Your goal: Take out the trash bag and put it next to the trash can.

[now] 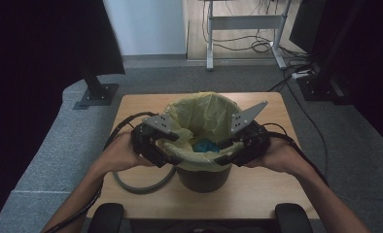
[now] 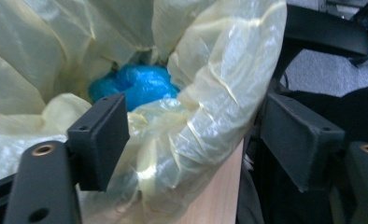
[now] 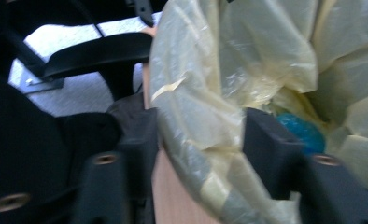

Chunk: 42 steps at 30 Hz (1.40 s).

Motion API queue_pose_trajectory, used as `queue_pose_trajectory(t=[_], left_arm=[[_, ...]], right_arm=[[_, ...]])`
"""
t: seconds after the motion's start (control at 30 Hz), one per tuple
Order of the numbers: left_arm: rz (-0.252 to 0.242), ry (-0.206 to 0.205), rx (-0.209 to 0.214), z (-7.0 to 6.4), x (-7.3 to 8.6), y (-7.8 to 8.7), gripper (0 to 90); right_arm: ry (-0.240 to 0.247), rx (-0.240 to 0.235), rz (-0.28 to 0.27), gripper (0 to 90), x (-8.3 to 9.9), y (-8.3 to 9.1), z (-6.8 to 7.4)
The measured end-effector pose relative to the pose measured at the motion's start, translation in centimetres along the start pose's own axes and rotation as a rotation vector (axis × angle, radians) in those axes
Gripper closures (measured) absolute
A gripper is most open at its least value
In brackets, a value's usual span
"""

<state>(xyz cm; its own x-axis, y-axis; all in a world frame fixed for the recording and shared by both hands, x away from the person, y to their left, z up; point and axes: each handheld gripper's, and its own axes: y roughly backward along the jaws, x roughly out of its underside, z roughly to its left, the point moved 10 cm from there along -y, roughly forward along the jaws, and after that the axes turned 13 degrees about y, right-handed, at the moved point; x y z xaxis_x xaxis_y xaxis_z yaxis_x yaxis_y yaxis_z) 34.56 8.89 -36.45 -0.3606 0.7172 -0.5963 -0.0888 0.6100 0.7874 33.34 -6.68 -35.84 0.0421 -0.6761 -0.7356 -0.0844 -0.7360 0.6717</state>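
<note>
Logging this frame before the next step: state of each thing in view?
left gripper: open, jaws astride the bag's rolled rim
right gripper: open, jaws astride the rim opposite
yellow bag: open, lining the bin, rim folded over
bin: upright on table
blue wad: crumpled, inside bag

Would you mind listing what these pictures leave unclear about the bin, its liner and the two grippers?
- Blue item in the bin: the yellow liner folds over part of it in the left gripper view, so what it is stays unclear.
- Bin wall: the liner's overhang and both grippers cover most of it in the high view.
- Right gripper: its view is blurred; whether the jaws pinch the liner is uncertain.
- Left gripper: jaws straddle the liner rim, but contact is unclear.
</note>
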Motion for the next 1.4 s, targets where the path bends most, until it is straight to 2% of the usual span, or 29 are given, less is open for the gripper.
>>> queue_pose_trajectory(t=[0.07, 0.1, 0.13, 0.17, 0.2, 0.23, 0.27, 0.3, 0.33, 0.4, 0.47, 0.5, 0.63, 0.83, 1.1, 1.13, 1.17, 1.23, 1.27, 1.33, 1.4], left_arm=[[0.005, -0.001, -0.002, 0.0, 0.2, 0.0, 30.1], [0.002, -0.004, 0.014, -0.1, 0.2, 0.1, 32.3], [0.002, -0.004, 0.014, -0.1, 0.2, 0.1, 35.9], [-0.004, -0.01, 0.042, -0.5, 0.1, 0.4, 41.0], [-0.004, -0.01, 0.042, -0.5, 0.1, 0.4, 45.3], [-0.006, -0.003, 0.057, -0.6, -0.1, 0.6, 45.3], [-0.006, 0.003, 0.066, -0.7, -0.1, 0.7, 50.5], [-0.006, 0.008, 0.075, -0.8, -0.2, 0.8, 53.6], [-0.007, 0.014, 0.087, -0.8, -0.3, 0.9, 60.6], [-0.014, 0.027, 0.108, -1.0, -0.5, 1.1, 63.3], [-0.029, 0.03, 0.134, -1.2, -0.8, 1.5, 73.8], [-0.033, 0.027, 0.103, -1.0, -1.0, 1.7, 85.4], [-0.031, 0.042, 0.088, -0.7, -1.2, 1.6, 88.0], [-0.092, 0.087, 0.082, 0.2, -2.1, 2.0, 88.5], [-0.156, 0.134, 0.034, 2.4, -3.4, 2.6, 88.7], [-0.165, 0.147, 0.026, 2.8, -3.6, 2.6, 88.8], [-0.171, 0.158, 0.018, 3.3, -3.8, 2.7, 89.0], [-0.183, 0.175, 0.006, 4.2, -4.1, 2.7, 89.1], [-0.191, 0.185, 0.002, 4.6, -4.2, 2.7, 89.1], [-0.202, 0.2, -0.014, 5.5, -4.5, 2.6, 89.1], [-0.21, 0.213, -0.021, 6.2, -4.6, 2.5, 89.1]], right_arm=[[-0.002, -0.033, -0.006, 62.9, 0.0, 0.0, 0.3], [0.004, -0.049, -0.016, 68.8, -0.1, 0.1, 0.6], [0.004, -0.049, -0.016, 68.8, -0.1, 0.1, 0.6], [0.005, -0.051, -0.031, 73.9, -0.3, 0.4, 0.6], [0.005, -0.051, -0.031, 73.9, -0.3, 0.4, 0.6], [0.001, -0.054, -0.042, 76.6, -0.5, 0.6, 0.6], [-0.001, -0.058, -0.052, 79.6, -0.6, 0.8, 0.6], [-0.002, -0.058, -0.06, 87.9, -0.7, 1.0, 0.5], [0.002, -0.048, -0.055, 88.5, -0.8, 1.3, 0.3], [0.0, -0.049, -0.054, 88.8, -0.8, 1.3, 0.3], [-0.001, -0.043, -0.052, 88.9, -0.8, 1.3, 0.2], [-0.009, -0.035, -0.062, 88.9, -0.9, 1.4, -0.1], [-0.03, -0.004, -0.081, 89.0, -1.2, 1.7, -1.0], [-0.046, 0.029, -0.093, 89.0, -1.3, 2.1, -2.3], [-0.055, 0.05, -0.105, 88.8, -1.6, 2.2, -3.7], [-0.059, 0.051, -0.112, 87.9, -1.6, 2.2, -3.9], [-0.063, 0.054, -0.116, 82.9, -1.7, 2.2, -4.1], [-0.08, 0.06, -0.117, 64.3, -1.7, 2.1, -4.4], [-0.082, 0.069, -0.113, 57.8, -1.7, 2.1, -4.5], [-0.086, 0.065, -0.111, 46.4, -1.6, 2.0, -4.4], [-0.092, 0.067, -0.097, 40.2, -1.5, 1.9, -4.3]])
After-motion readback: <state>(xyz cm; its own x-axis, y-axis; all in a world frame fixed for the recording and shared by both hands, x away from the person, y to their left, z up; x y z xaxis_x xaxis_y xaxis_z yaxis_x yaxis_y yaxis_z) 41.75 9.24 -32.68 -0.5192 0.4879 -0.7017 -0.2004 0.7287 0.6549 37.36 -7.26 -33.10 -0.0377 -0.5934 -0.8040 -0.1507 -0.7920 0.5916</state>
